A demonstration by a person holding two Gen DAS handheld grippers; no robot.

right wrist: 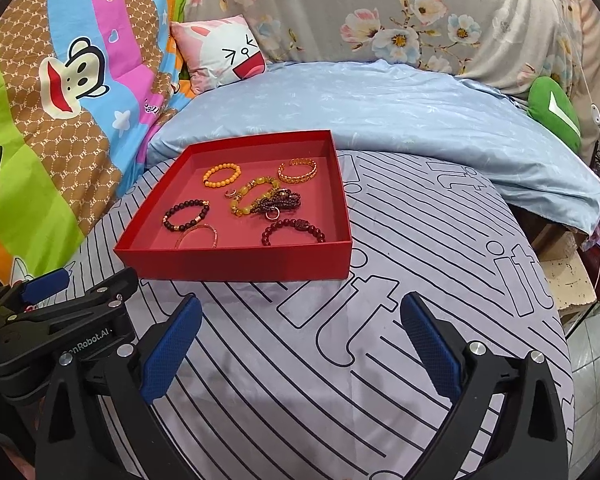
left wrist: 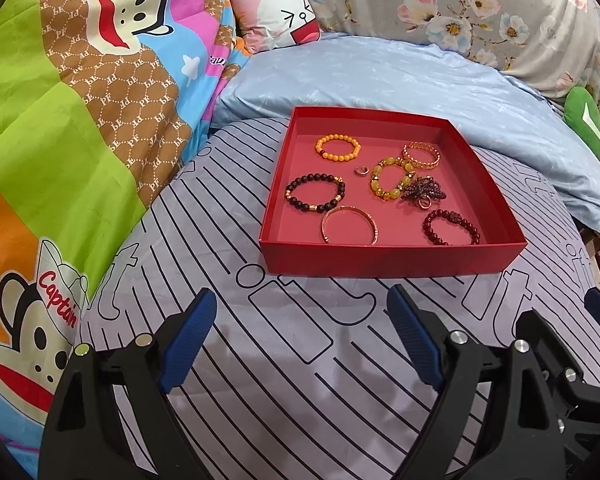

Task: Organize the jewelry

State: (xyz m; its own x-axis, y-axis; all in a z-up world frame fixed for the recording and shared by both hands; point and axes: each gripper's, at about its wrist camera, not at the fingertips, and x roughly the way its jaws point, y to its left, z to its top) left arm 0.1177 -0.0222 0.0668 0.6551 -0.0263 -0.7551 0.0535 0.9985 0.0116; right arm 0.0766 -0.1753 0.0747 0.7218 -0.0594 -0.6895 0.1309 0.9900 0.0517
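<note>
- All jewelry seen lying inside red box [left wrist: 384, 258], center frame: bracelets, bangle [left wrist: 350, 225], small ring [left wrist: 361, 170].
- Possibly finished; nothing visible on the bed.
- Left tool [left wrist: 300, 336] and right tool [right wrist: 302, 340] open, empty.

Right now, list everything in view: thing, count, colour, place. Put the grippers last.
red box: 1, red, open, on the striped sheet
orange bead bracelet: 1, orange, far left of the box
gold cuff: 1, gold, far right
small ring: 1, dark metal, centre
yellow bead bracelet: 1, yellow, centre, touching the purple bead bundle
purple bead bundle: 1, dark purple, right of centre
black bead bracelet: 1, black with gold beads, left
thin bangle: 1, rose gold, near edge
dark red bead bracelet: 1, dark red, near right
striped sheet: 1, lilac with black lines
blue quilt: 1, light blue, behind the box
cartoon pillow: 1, pink and white, far back
left gripper: 1, black with blue pads, open, empty
right gripper: 1, same colours, open, empty
</note>
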